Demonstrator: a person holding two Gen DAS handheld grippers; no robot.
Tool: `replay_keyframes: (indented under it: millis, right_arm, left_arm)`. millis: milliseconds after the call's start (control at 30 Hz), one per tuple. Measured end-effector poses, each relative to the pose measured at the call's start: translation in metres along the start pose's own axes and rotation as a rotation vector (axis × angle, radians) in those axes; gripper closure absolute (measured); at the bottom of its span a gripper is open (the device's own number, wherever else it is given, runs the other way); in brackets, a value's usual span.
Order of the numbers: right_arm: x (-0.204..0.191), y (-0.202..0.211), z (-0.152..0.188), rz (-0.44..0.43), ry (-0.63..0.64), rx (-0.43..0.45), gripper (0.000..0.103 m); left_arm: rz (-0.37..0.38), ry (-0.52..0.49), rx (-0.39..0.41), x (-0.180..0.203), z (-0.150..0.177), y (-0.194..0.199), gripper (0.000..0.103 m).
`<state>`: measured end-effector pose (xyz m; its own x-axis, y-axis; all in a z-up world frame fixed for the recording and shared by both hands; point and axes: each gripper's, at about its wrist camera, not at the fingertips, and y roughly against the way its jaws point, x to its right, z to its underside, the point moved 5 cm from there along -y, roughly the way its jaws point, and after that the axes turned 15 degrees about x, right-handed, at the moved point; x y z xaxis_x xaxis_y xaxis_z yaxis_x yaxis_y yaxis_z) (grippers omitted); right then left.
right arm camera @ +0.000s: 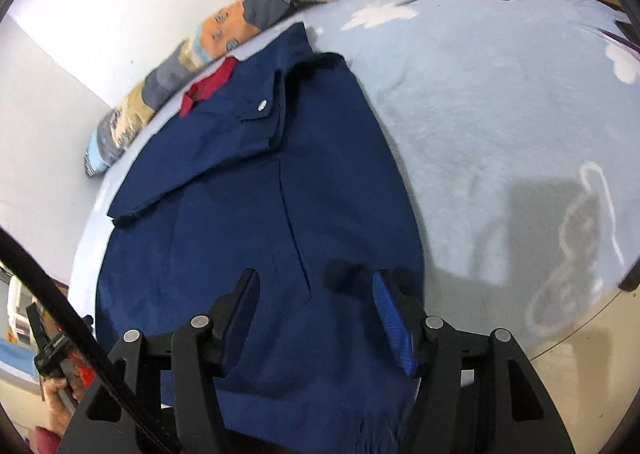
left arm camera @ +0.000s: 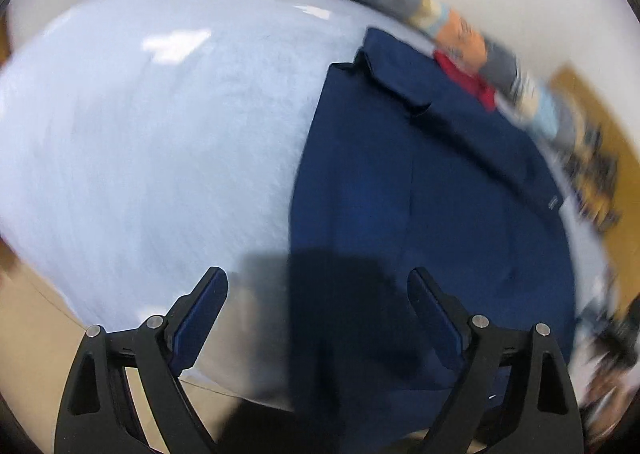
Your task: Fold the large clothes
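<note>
Mid-fold, hovering with left gripper (left arm camera: 318,310) and right gripper (right arm camera: 314,304) agape, empty, over navy blue cotton jacket (right arm camera: 256,189); next, pinching hem

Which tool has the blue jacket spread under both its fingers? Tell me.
The right tool: both fingers hang over the blue jacket. The left tool straddles the jacket's edge, one finger over the pale sheet.

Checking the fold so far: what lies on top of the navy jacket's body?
A folded-over sleeve lies across the upper part of the navy jacket, its snap cuff up. The pale blue sheet shows around the jacket; what the jacket covers is hidden.
</note>
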<state>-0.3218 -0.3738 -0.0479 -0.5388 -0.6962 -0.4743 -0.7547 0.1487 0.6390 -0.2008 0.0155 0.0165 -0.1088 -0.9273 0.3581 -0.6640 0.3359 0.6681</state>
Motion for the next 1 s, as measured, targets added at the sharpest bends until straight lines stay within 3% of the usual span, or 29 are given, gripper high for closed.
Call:
replay_keyframes:
  millis: [167, 267, 333, 433, 533, 600, 633, 667, 733, 800, 933, 1000]
  right_arm:
    - [0.025, 0.013, 0.016, 0.031, -0.053, 0.004, 0.038]
    - [0.042, 0.014, 0.023, 0.038, -0.106, -0.024, 0.038]
    - [0.05, 0.007, 0.031, 0.027, -0.135, -0.059, 0.038]
    - [0.055, 0.006, 0.044, -0.013, -0.172, -0.105, 0.038]
    - [0.049, -0.001, 0.056, -0.03, -0.162, -0.146, 0.039]
    - [0.042, -0.003, 0.059, -0.034, -0.118, -0.148, 0.049]
    - [0.038, -0.004, 0.061, -0.043, -0.095, -0.156, 0.064]
    - [0.036, -0.003, 0.063, -0.034, -0.071, -0.155, 0.069]
    - [0.033, -0.003, 0.068, -0.014, -0.025, -0.151, 0.075]
    - [0.03, -0.002, 0.072, -0.025, -0.023, -0.156, 0.077]
    - [0.027, -0.003, 0.076, -0.015, 0.001, -0.148, 0.078]
    - [0.029, -0.004, 0.078, -0.013, 0.005, -0.146, 0.078]
  left_arm:
    - [-0.073, 0.093, -0.034, -0.015, 0.043, -0.014, 0.015]
    - [-0.094, 0.022, -0.026, -0.01, 0.049, -0.014, 0.024]
    - [-0.074, -0.024, -0.022, -0.004, 0.052, -0.01, 0.04]
    - [-0.039, -0.057, -0.029, 0.004, 0.06, -0.007, 0.056]
    - [-0.04, -0.071, -0.032, 0.008, 0.067, -0.003, 0.056]
    - [-0.041, -0.065, -0.039, 0.009, 0.072, -0.002, 0.054]
    - [-0.044, -0.054, -0.046, 0.009, 0.075, -0.002, 0.044]
    - [-0.038, -0.047, -0.055, 0.009, 0.076, -0.004, 0.04]
    - [-0.036, -0.064, -0.063, 0.013, 0.08, -0.005, 0.03]
    - [-0.051, -0.118, -0.059, 0.019, 0.081, -0.007, 0.029]
    - [-0.046, -0.17, -0.033, 0.025, 0.08, -0.002, 0.069]
    - [-0.035, -0.169, -0.03, 0.026, 0.08, -0.001, 0.071]
